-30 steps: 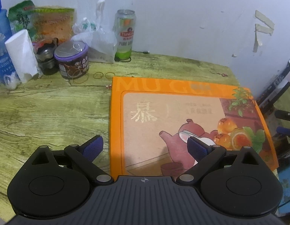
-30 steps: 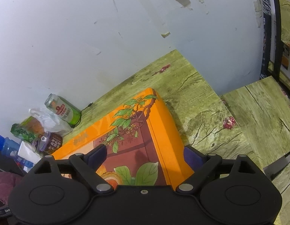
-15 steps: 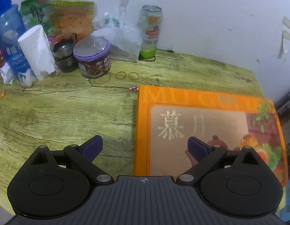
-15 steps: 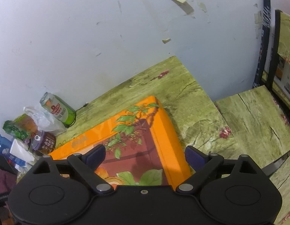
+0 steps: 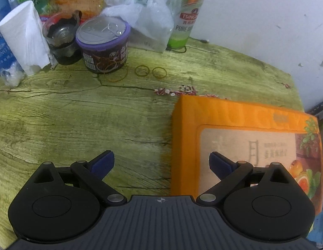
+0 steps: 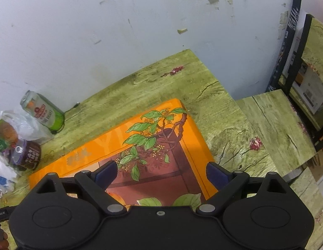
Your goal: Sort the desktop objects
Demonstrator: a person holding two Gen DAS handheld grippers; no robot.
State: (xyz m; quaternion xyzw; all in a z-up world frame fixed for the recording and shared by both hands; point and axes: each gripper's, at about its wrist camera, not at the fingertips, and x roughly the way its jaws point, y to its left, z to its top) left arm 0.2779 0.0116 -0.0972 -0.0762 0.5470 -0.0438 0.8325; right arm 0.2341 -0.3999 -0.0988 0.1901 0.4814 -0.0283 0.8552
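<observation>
- The left gripper [image 5: 161, 164] has its blue-padded fingers [image 5: 103, 163] wide apart and holds nothing; it hangs over bare table [image 5: 82, 120], with the near left edge of the orange box [image 5: 240, 116] just below its right finger.
- The right gripper [image 6: 160, 174] also has its fingers [image 6: 106, 173] spread, nothing between them; it hovers over the far right corner of the same orange box [image 6: 119, 145], one finger above the printed lid, the other near the box's right edge.
- The box lies flat on the table, taking up most of its right half, and neither gripper touches it, as far as can be seen.
- Farther out, along the wall at the back left, stands a crowd of things: a purple-rimmed tub [image 5: 104, 43], a green drink can [image 5: 186, 14], a clear plastic bag [image 5: 146, 20], a white paper roll [image 5: 23, 37], a dark jar [image 5: 63, 39] and snack packets behind.
- Three rubber bands [image 5: 141, 70] lie loose on the table in front of the tub.
- My reading: sorting looks barely begun, and this is the approach step, with the left hand facing the back clutter.
- The next move likely calls for picking one target, lowering the open fingers around it, and closing squarely; the can and tub are tall and could tip if nudged.
</observation>
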